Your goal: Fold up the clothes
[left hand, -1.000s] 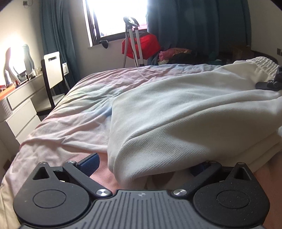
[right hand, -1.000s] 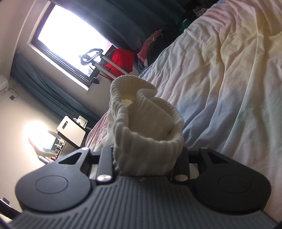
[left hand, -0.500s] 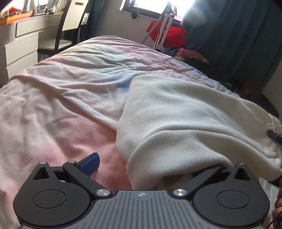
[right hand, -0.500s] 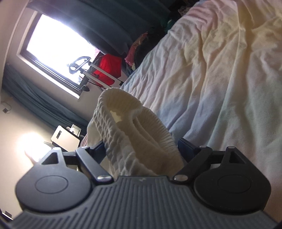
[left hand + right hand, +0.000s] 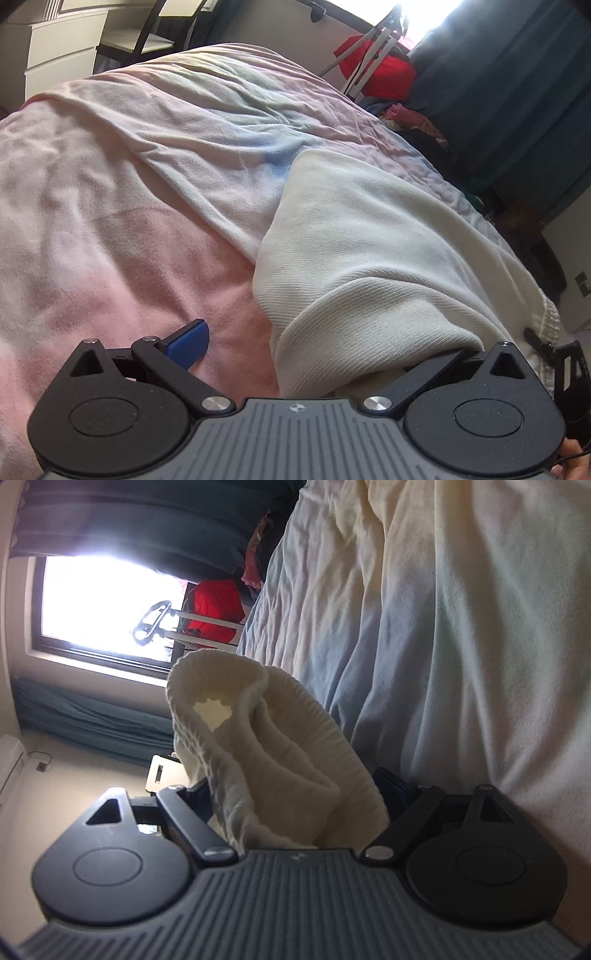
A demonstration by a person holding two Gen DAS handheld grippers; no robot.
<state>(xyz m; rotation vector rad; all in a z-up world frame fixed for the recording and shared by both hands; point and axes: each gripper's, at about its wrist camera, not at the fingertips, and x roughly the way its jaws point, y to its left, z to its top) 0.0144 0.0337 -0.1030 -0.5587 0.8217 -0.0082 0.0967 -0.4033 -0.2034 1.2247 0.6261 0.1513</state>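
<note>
Left wrist view: your left tongs (image 5: pixel 306 354) stand wide open, garment (image 5: pixel 369 258) draped over one finger, on the bed (image 5: pixel 110 184). Right tongs (image 5: pixel 295 801) are partly closed around the ribbed band (image 5: pixel 258 738), lifted. Judged step: mid-fold. Next, close left on the hem.
</note>
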